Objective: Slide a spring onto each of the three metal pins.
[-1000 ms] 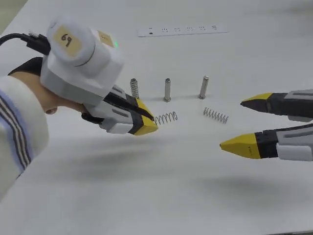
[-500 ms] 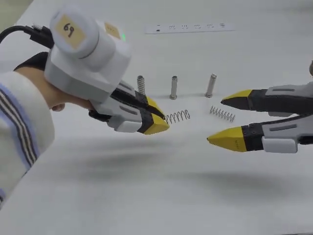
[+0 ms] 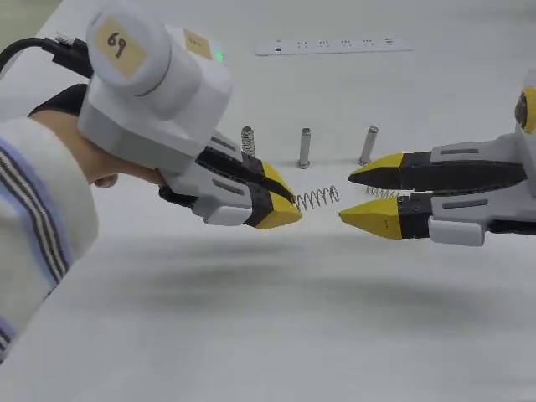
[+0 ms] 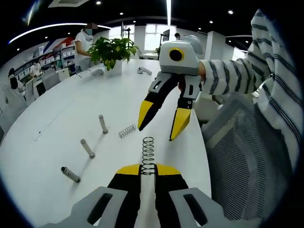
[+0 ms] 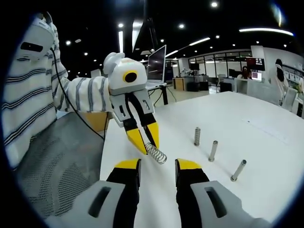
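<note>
Your left gripper (image 3: pixel 285 209) is clamped on one end of a spring (image 3: pixel 316 198). In the left gripper view the jaws (image 4: pixel 148 168) meet around its lowest coils and the rest of the spring (image 4: pixel 148 152) sticks straight out ahead, clear of the table (image 3: pixel 251 318).

Your right gripper (image 3: pixel 345 195) faces it from the other side with its jaws parted. Their yellow tips sit just beside the spring's free end, one above and one below in the head view, not touching it. In the right gripper view the spring (image 5: pixel 156 153) lies just ahead of the gap between your jaws (image 5: pixel 156 164).

Beyond both grippers three pins stand upright in a row on the table. The left pin (image 3: pixel 248 142) carries a fitted spring (image 3: pixel 248 139). The middle pin (image 3: pixel 305 147) and right pin (image 3: pixel 368 144) are bare.

A loose spring (image 4: pixel 127 130) lies flat on the table near the right pin, partly hidden behind your right gripper in the head view.

A white strip (image 3: pixel 335 45) lies at the table's far side.
</note>
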The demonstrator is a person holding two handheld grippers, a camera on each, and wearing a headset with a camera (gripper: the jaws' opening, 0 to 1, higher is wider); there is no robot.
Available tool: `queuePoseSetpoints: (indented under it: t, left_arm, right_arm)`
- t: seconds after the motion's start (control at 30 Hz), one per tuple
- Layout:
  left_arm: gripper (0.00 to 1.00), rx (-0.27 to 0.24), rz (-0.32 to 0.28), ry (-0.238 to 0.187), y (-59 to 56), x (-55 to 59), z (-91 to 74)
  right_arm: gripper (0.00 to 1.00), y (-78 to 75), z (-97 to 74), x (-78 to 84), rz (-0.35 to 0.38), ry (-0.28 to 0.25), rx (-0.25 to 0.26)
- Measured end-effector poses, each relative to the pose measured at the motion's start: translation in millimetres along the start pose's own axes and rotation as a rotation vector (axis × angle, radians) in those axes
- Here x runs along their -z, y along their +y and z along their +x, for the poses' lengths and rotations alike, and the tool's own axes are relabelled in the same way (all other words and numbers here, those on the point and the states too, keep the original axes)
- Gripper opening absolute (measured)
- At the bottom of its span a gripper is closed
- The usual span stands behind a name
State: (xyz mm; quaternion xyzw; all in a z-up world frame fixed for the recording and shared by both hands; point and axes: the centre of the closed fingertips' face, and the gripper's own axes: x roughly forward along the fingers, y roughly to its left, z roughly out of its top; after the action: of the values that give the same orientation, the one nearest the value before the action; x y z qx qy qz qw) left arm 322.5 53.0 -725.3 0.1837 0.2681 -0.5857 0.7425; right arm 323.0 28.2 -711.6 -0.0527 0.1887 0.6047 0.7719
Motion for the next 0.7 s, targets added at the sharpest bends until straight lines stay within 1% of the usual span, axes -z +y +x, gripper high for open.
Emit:
queuePoseSetpoints:
  t: [0.2,0.3,0.4,0.5,0.6,0.7]
  left_arm:
    - [0.02,0.014,0.008,-0.010,-4.6,-1.3,0.5]
    - [0.02,0.030,0.016,-0.011,-8.5,-1.7,0.4]
    - [0.02,0.051,0.020,-0.008,-12.5,-0.1,0.8]
    - [0.02,0.056,0.023,0.000,-14.2,3.5,1.9]
    - [0.02,0.063,0.019,-0.011,-16.5,3.2,1.8]
    - [0.02,0.064,0.018,-0.011,-17.2,3.5,1.3]
  right_arm:
    - [0.17,2.9,5.5,3.7,0.001,0.014,-0.020]
    - [0.17,2.6,6.9,4.4,0.004,0.016,-0.025]
    - [0.14,6.0,8.3,5.2,0.004,0.019,-0.042]
    - [0.12,8.6,10.0,7.7,-0.001,0.030,-0.055]
    - [0.12,12.5,12.1,12.5,-0.010,0.051,-0.070]
    - [0.11,14.9,13.6,14.1,-0.011,0.057,-0.082]
